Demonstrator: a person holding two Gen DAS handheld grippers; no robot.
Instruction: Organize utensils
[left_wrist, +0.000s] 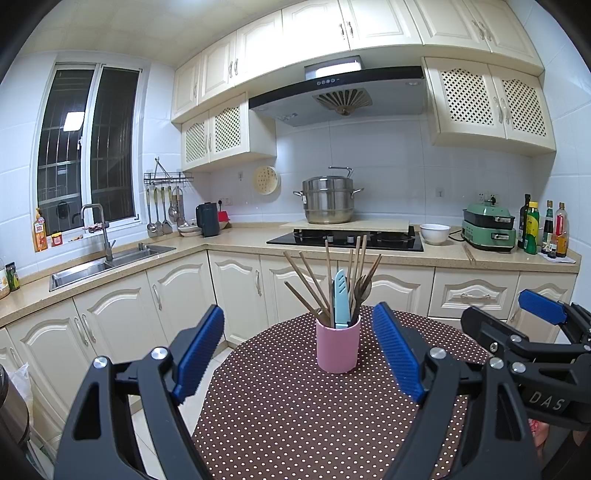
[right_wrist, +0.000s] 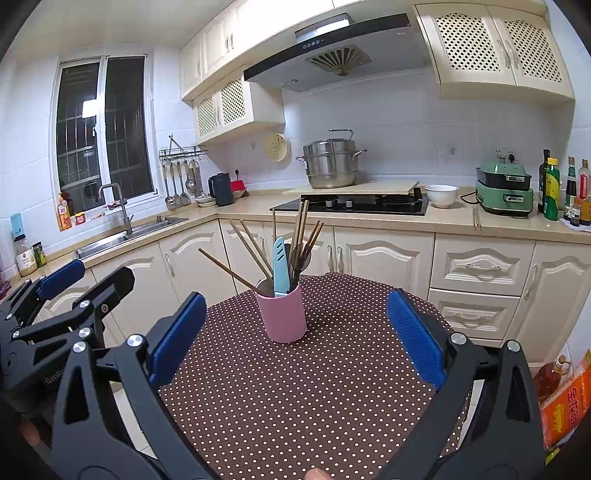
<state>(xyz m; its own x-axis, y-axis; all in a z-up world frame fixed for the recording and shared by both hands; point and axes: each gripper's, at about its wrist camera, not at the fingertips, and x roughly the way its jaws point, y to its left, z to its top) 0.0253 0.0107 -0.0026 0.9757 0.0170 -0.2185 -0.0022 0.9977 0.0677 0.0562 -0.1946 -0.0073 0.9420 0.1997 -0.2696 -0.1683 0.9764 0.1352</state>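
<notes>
Both the left claw (left_wrist: 299, 350) and the right claw (right_wrist: 295, 336) stand wide open and empty, short of the pink cylindrical utensil cup (left_wrist: 338, 345) near the far edge of the brown dotted round counter (left_wrist: 295, 424).

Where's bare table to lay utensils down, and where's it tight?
Free: the dotted tablecloth between the pink holder and the near edge, plus strips either side of the holder. Both open grippers, left gripper and right gripper, hover over the near part. Tight: inside the holder, packed with chopsticks and a blue sheathed knife.
</notes>
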